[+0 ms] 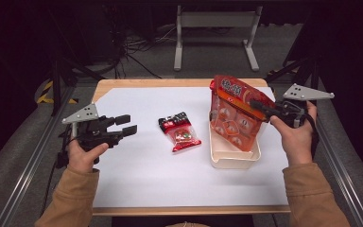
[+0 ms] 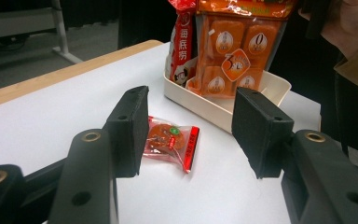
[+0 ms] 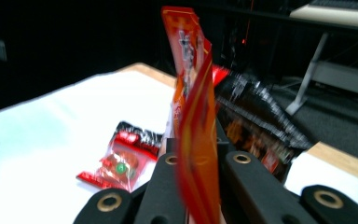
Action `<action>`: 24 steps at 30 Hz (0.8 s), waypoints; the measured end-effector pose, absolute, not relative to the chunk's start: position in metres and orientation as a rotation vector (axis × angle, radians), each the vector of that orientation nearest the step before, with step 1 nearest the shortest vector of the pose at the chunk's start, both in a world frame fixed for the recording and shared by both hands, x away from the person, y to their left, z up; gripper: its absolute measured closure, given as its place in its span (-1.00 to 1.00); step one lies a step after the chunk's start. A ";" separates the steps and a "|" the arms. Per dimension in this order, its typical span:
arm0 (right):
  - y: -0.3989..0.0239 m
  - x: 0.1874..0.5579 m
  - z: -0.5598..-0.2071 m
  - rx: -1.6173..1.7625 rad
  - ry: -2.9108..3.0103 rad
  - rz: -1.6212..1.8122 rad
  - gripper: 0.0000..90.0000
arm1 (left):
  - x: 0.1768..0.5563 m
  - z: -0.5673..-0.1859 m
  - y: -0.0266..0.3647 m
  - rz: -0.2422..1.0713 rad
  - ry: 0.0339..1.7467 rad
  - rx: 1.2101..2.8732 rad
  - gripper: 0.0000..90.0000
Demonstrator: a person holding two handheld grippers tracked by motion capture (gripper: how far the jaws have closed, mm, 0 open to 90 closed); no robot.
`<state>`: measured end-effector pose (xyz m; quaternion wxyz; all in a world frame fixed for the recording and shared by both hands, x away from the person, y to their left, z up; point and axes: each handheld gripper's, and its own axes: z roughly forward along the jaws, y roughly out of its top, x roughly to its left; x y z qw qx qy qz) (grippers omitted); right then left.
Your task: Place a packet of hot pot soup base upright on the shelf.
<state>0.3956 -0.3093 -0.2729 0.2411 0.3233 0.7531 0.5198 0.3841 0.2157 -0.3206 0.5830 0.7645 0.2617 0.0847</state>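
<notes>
1 cream tray (image 1: 227, 161) sits on the white table (image 1: 137, 175) toward its right side, and the large orange snack bag (image 1: 234, 116) stands upright in it, its bottom edge inside the tray's walls. In the left gripper view a 2nd pack with red lettering (image 2: 182, 44) stands in the tray too, pressed against the orange bag's side; in the right gripper view a dark, blurred packet shows close behind the orange bag, and I cannot tell whether it is in the tray.

Counted on the bare table: 1 small red-and-black snack packet (image 1: 179, 131), lying flat between the 2 hands, left of the tray and apart from it.

2 grippers are in hand. The right gripper (image 1: 260, 108) reaches in level from the right, and its jaws are clamped tight on the orange bag's upper edge, with the film pinched between the pads as the right gripper view shows. The left gripper (image 1: 125, 125) is held just above the table at the left, pointing toward the small packet, its jaws parted with nothing between them and well short of the packet.
</notes>
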 end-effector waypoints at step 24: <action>-0.322 0.388 -0.313 0.947 2.060 1.457 0.97 | 0.394 -0.329 0.204 0.215 0.647 1.819 -0.32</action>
